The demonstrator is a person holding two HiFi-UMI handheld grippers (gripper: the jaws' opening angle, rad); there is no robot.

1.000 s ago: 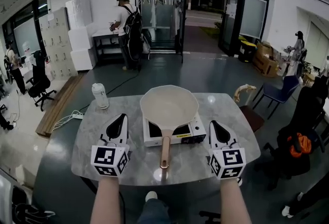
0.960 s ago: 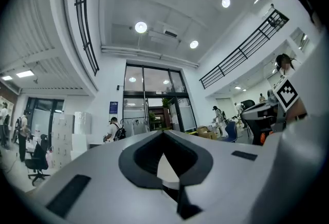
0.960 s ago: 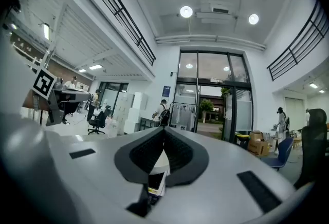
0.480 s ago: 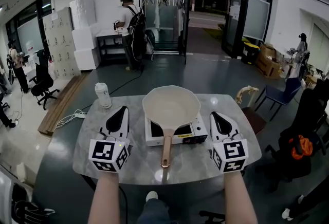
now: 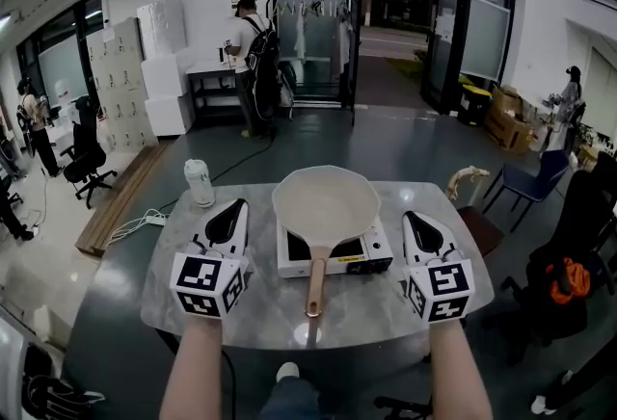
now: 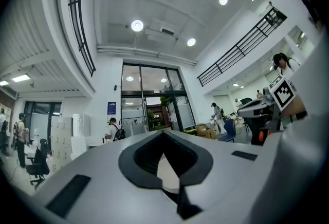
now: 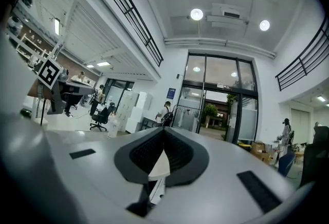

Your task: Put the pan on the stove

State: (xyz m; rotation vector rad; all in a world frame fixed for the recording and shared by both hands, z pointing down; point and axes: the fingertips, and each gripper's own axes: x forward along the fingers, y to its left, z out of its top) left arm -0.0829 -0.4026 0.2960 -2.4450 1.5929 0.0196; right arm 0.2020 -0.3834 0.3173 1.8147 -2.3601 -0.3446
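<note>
One table (image 5: 193, 302) is counted, and on it one pan (image 5: 325, 201), one stove (image 5: 359, 256) and one bottle (image 5: 200, 183). Two grippers are seen: the left gripper (image 5: 237, 205) at lower left and the right gripper (image 5: 413, 217) at lower right. Three people are counted: a person with a backpack (image 5: 255, 62) at upper centre, a second person (image 5: 33, 115) at the left edge and a third person (image 5: 569, 91) at upper right. At least three chairs are made out: a black office chair (image 5: 89, 153) at left, a wooden chair (image 5: 474, 221) and a blue chair (image 5: 528, 185) at right.

the pan (image 5: 325, 204) at frame centre covers most of the stove (image 5: 359, 262), so its top can't be seen. the left forearm (image 5: 193, 375) and right forearm (image 5: 458, 375) run off the bottom edge. print on the bottle (image 5: 200, 183), left of the pan, is too small to read.
</note>
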